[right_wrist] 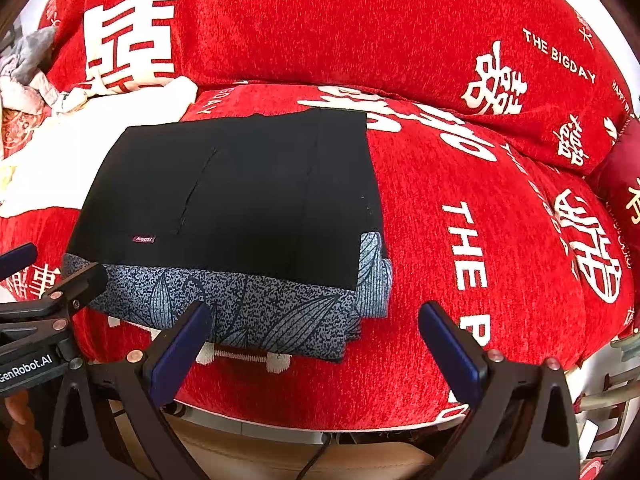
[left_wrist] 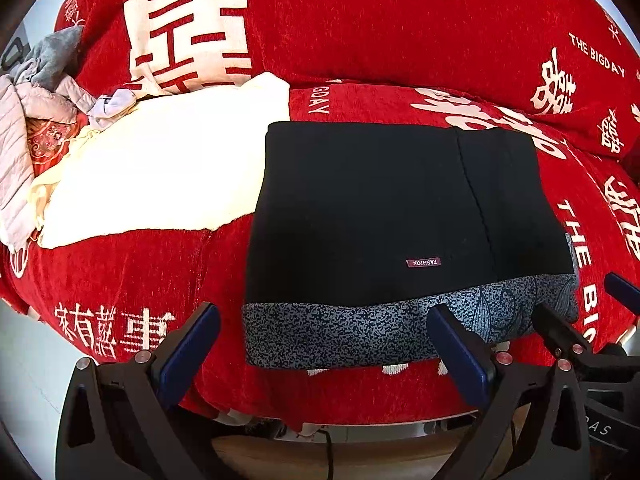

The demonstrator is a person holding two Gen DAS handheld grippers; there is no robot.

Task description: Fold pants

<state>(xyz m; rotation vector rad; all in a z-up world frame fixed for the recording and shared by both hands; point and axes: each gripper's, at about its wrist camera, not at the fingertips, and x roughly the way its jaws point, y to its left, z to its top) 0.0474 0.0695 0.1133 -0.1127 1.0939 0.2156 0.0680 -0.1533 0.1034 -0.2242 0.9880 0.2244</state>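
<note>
The black pants [left_wrist: 380, 208] lie folded into a flat rectangle on the red sofa seat [left_wrist: 120, 272], with a small "FASHION" label and a grey-blue leaf-patterned band [left_wrist: 340, 332] along the near edge. They also show in the right wrist view [right_wrist: 240, 192]. My left gripper [left_wrist: 324, 344] is open and empty, just in front of the near edge. My right gripper [right_wrist: 316, 344] is open and empty, in front of the pants' right near corner. Each gripper shows at the edge of the other's view.
A white cloth [left_wrist: 160, 168] lies on the seat left of the pants. Grey and pale garments [left_wrist: 44, 80] are piled at the far left. Red back cushions [left_wrist: 360, 32] with white lettering stand behind. A dark red cushion [right_wrist: 624, 168] sits at the right.
</note>
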